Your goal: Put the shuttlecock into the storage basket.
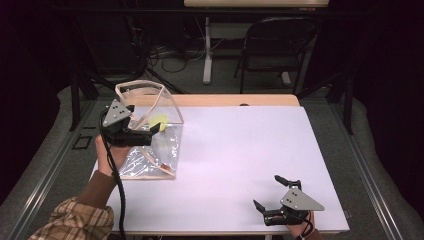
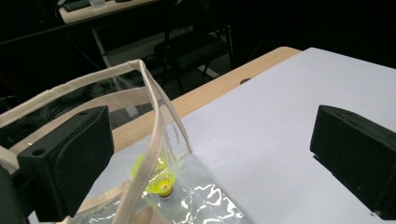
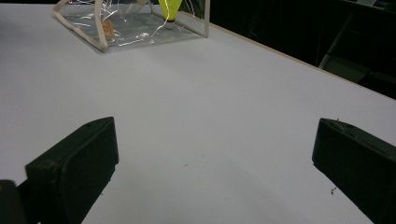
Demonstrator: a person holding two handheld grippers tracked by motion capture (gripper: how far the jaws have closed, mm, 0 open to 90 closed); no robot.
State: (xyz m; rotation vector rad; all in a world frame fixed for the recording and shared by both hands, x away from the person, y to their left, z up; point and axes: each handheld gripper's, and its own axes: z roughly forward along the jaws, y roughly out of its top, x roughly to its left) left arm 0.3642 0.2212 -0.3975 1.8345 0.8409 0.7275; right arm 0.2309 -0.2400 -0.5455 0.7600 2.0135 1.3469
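**Clear pouch with shuttlecock at left of desk; both claws wide, nothing held**

At the far left of the white desk a clear plastic pouch with cream fabric trim is seen, its mouth standing open and upward. Inside it, low on the bottom panel, a yellow shuttlecock is lying. The left claw is held at the pouch's left side; its 2 jaws are spread wide, with the trimmed rim passing between them, and no contact can be confirmed. The pouch is judged light, thin and floppy, with slippery film that would crumple or slide under a pinch; the stitched trim is judged the firmest place to be gripped. The shuttlecock is judged very light and easily crushed at its skirt. At the near right corner the right claw is resting just above the desk, jaws wide, empty, well apart from the pouch.
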